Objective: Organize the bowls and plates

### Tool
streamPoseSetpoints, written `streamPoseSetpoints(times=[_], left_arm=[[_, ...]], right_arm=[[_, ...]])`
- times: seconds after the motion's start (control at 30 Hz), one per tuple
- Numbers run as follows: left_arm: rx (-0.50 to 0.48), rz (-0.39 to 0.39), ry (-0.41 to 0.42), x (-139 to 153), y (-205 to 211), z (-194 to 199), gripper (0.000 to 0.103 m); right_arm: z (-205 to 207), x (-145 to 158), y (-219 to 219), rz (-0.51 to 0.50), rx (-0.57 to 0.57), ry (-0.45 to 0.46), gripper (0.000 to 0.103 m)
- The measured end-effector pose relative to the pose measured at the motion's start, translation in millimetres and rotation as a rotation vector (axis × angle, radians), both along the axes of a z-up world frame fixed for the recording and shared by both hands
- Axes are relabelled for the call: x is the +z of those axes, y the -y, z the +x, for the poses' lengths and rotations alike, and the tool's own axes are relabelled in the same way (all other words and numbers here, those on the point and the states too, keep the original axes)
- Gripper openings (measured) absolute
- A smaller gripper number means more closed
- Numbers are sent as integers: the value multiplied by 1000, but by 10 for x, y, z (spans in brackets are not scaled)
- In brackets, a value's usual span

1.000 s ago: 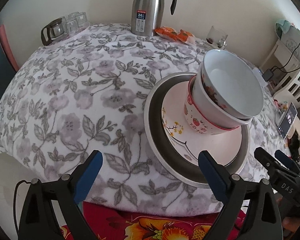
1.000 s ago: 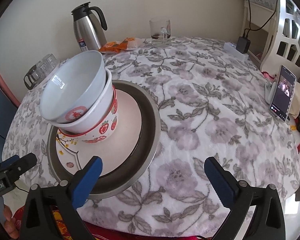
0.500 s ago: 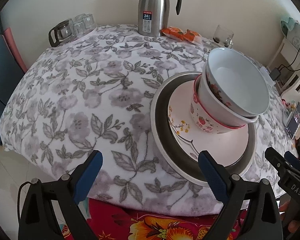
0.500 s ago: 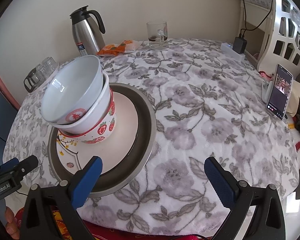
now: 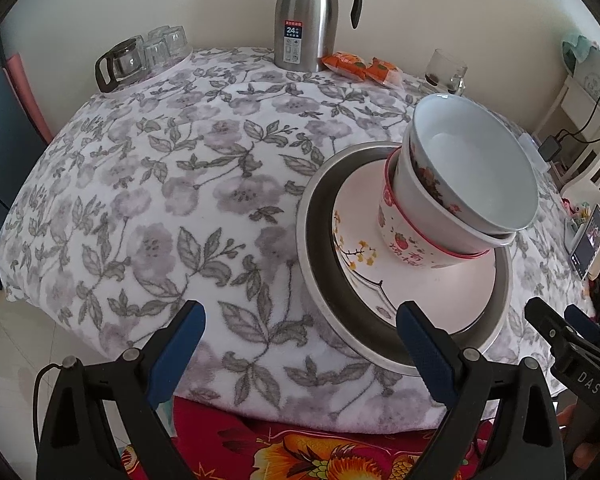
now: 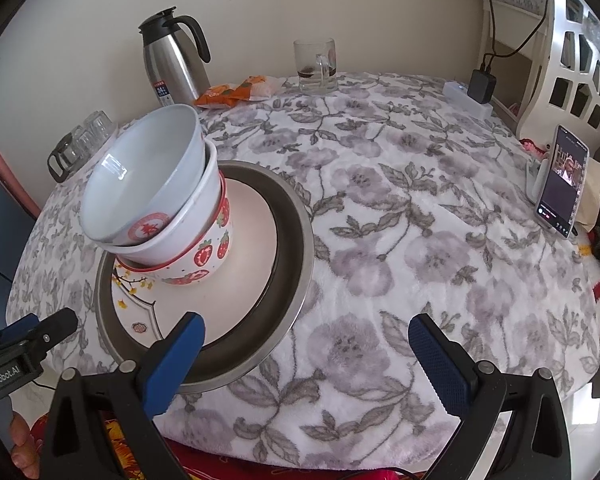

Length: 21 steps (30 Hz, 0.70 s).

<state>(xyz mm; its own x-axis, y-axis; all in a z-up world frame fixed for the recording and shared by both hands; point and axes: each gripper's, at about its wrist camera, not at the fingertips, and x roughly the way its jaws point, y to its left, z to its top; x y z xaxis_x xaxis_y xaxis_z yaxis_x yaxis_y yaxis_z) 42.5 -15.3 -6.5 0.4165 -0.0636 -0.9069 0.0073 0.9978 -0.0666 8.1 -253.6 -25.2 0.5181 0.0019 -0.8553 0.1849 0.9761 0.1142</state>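
The bowls [image 5: 460, 200] sit nested three deep and tilted, on a pink plate [image 5: 440, 280] inside a steel pan [image 5: 320, 216], near the tabletop's [image 5: 180, 200] front edge. Compared with a second ago, we see the stack unmoved, while both cameras have drawn back and risen slightly, so more of the tabletop shows. The left gripper [image 5: 300, 354] is wide open and holds nothing, its pads in front of the table edge and the pan's near rim. The right gripper [image 6: 306, 360] is likewise spread and empty. We judge that stacking is finished and the grippers are retreating. Farther back stand a flask [image 5: 306, 16], snack packets [image 5: 360, 66], a mug [image 6: 315, 65] and upturned glasses [image 5: 144, 54]; a phone [image 6: 563, 182] is propped at the right.
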Motion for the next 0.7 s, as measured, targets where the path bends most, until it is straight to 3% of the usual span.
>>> streamPoseSetpoints(times=[0.7], left_arm=[[6,44,4,0,-8,-15,96]], right_arm=[[8,-20,6,6,1,-4,103]])
